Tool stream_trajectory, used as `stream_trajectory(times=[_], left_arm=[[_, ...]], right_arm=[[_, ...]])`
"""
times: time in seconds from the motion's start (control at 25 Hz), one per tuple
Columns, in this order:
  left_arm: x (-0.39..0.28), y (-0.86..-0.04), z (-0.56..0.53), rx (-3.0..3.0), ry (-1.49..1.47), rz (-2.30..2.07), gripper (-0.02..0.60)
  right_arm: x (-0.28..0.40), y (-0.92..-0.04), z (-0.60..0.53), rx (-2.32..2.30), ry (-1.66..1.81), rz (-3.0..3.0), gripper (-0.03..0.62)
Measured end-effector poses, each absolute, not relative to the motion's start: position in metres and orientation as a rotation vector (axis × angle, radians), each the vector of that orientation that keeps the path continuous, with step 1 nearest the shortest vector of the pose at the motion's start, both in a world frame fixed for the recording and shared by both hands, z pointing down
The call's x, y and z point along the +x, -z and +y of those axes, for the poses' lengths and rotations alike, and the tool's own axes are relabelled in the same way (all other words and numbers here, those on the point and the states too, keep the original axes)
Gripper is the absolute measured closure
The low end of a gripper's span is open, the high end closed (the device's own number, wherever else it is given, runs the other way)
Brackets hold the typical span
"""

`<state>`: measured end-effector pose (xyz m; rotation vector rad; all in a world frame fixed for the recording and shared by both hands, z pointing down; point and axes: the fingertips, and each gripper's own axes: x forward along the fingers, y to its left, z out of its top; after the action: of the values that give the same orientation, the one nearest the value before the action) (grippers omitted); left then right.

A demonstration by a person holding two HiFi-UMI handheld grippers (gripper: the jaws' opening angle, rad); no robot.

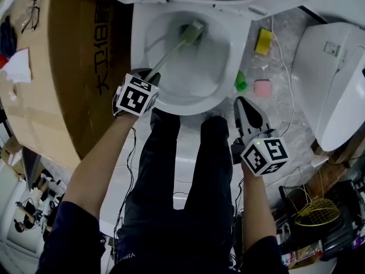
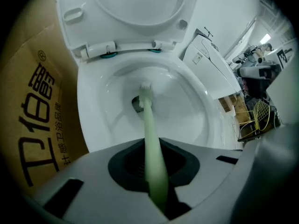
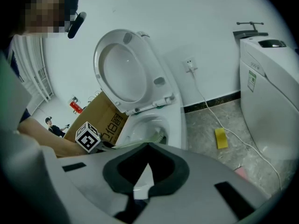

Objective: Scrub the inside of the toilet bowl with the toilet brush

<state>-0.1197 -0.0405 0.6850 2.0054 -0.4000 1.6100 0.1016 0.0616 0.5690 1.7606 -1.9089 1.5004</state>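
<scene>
Two pairs of tongs are out, and only one is doing anything. The left tongs (image 1: 149, 74) are clamped on the handle of the toilet brush (image 1: 181, 41), gripping it near its upper end, just over the near-left part of the bowl's rim. The right tongs (image 1: 244, 104) hang with their jaws pressed together on nothing. They are off the bowl's near-right edge, over the floor (image 1: 274, 116) beside the person's leg (image 1: 214, 164), clear of the toilet.

The brush is pale green. Its slim, slightly flattened handle slants down from the left tongs into the bowl and ends in a narrow head with short white bristles. That head sits low in the toilet bowl (image 1: 191, 103), right at the dark drain opening (image 2: 135, 104), toward the hinge side. Whether it presses on the porcelain I can't say.

The bowl is white and glossy, with its seat and lid (image 2: 135, 13) tipped up behind it. A brown cardboard box (image 1: 74, 67) with black print stands hard against the toilet's left side.

On the mottled stone floor to the right lie a yellow sponge (image 1: 263, 40) and, nearer, a pink sponge (image 1: 262, 88). A small green thing (image 1: 240, 83) sits just beside the bowl's right flank. A white cable (image 1: 288, 79) trails past them, near another white fixture (image 1: 331, 84) at the right edge.
</scene>
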Motion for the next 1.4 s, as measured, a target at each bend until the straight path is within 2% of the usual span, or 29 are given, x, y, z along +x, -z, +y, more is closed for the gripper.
stream_trajectory(times=[0.52,1.4], left_arm=[[-0.099,-0.685,-0.007,1.985,-1.592,-0.374,0.522],[-0.139,-0.681,0.045,1.942,-1.610,-0.239,0.523]], right_arm=[[0.121,-0.567,0.081,1.771,-1.513,-1.897,0.594],[0.069,-0.564,0.070,1.682,-1.514,-1.952,0.594]])
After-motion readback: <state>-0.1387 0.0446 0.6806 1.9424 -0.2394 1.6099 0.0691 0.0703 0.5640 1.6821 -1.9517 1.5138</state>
